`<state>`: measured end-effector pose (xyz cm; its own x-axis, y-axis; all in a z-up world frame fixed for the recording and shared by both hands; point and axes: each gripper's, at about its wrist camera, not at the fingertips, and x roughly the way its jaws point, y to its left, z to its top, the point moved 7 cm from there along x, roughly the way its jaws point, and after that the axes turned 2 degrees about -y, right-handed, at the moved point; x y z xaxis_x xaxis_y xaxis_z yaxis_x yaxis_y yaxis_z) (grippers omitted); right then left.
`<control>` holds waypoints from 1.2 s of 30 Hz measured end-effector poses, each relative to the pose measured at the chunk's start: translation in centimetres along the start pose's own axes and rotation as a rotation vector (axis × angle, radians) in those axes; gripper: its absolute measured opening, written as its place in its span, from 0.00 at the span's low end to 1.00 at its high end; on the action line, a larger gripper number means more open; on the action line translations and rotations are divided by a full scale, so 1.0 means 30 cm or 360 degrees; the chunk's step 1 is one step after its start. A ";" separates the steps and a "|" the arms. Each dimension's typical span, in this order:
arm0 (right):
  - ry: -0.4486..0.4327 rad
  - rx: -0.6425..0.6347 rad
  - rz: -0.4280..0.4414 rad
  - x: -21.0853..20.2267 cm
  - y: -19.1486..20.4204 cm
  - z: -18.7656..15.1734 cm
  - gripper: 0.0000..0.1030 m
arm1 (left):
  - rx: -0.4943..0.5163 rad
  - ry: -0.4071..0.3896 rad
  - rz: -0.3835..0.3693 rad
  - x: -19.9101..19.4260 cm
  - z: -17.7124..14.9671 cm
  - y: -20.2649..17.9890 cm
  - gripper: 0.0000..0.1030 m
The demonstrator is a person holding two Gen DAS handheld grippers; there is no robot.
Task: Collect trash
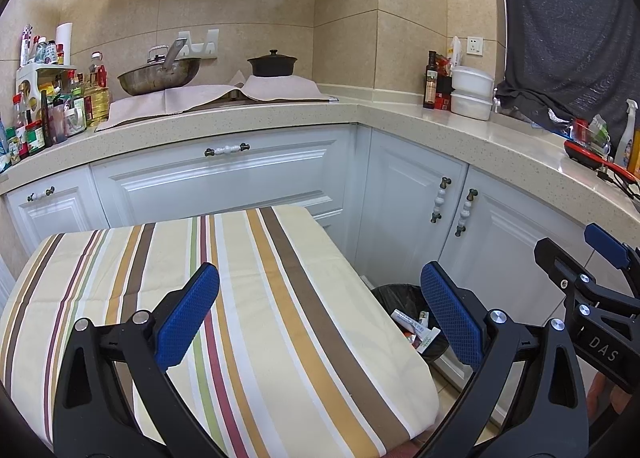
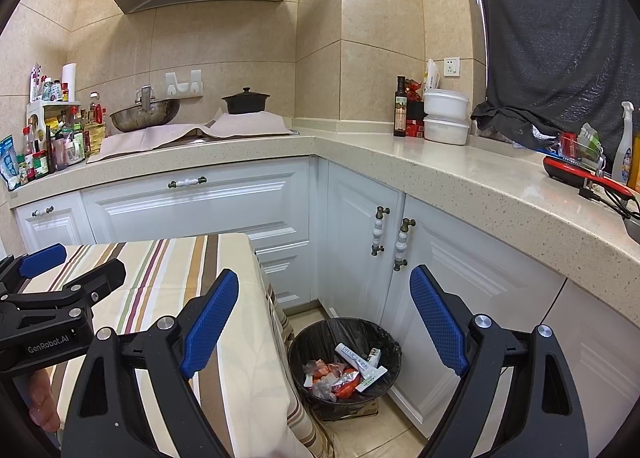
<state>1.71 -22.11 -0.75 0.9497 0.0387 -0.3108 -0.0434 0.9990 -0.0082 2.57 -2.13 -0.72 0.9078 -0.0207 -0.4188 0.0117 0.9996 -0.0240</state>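
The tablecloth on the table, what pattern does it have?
The tablecloth is cream with stripes in brown, tan, maroon, green and white; the left wrist view shows it best.

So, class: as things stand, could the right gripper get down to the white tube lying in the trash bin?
Probably yes. The right gripper is open and empty, and the bin on the floor has no lid, with the white tube lying on top. The striped table stands off to the side.

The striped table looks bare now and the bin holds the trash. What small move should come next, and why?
Probably draw both hands back and stop. The striped table shows no litter, the wrappers lie in the trash bin, and both the left tongs and right tongs stand open and hold nothing.
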 end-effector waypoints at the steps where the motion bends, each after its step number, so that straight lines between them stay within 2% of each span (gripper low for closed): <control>1: 0.0000 0.0000 0.0001 0.000 0.001 0.001 0.82 | 0.0001 -0.0001 0.0000 -0.001 -0.001 -0.003 0.95; 36: 0.0003 -0.0001 0.0002 0.003 -0.001 0.000 0.82 | 0.0001 0.0009 -0.0004 0.006 -0.002 -0.021 0.95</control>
<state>1.78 -22.14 -0.79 0.9491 0.0401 -0.3123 -0.0450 0.9990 -0.0085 2.70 -2.77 -0.84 0.9053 -0.0234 -0.4241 0.0142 0.9996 -0.0247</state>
